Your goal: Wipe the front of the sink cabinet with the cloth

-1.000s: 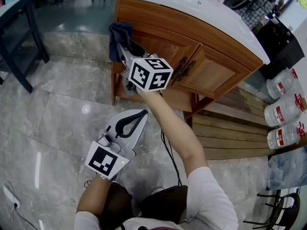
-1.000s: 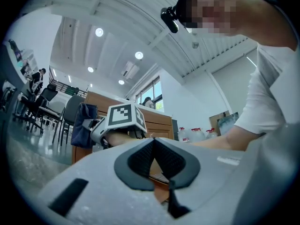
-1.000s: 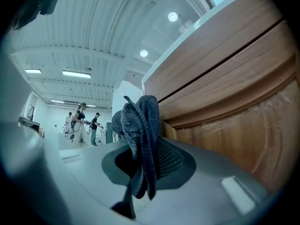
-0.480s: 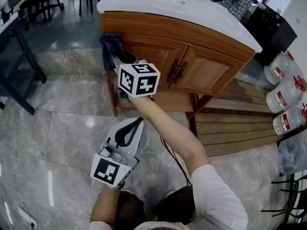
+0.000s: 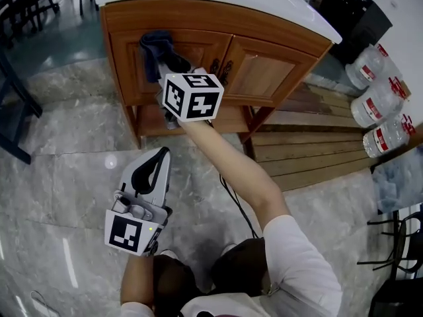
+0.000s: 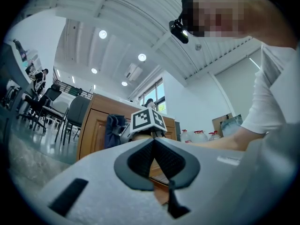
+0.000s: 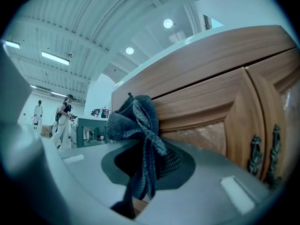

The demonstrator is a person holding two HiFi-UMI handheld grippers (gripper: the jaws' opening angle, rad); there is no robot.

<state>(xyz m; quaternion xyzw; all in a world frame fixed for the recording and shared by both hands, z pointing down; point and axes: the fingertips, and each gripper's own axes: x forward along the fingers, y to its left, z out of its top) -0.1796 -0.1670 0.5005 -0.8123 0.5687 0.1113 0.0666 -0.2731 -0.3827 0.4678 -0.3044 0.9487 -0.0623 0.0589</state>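
A wooden sink cabinet (image 5: 264,71) with a white top stands at the far side; its front also fills the right gripper view (image 7: 220,97). My right gripper (image 5: 158,61) is shut on a dark blue cloth (image 5: 157,45) and presses it against the upper part of the left door. In its own view the cloth (image 7: 138,139) bunches between the jaws against the wood. My left gripper (image 5: 151,170) hangs low over the marble floor, shut and holding nothing, pointing toward the cabinet (image 6: 91,125).
Dark metal door handles (image 5: 221,71) sit at the cabinet's middle. Water bottles (image 5: 380,98) lie at the right beside wooden planks (image 5: 310,147). A dark table leg (image 5: 16,104) stands at the left. A cable (image 5: 234,203) trails on the floor.
The view has shifted, so the cabinet sits more centred. The right gripper with the cloth stays pressed on the left door. The left gripper has dropped lower and left.
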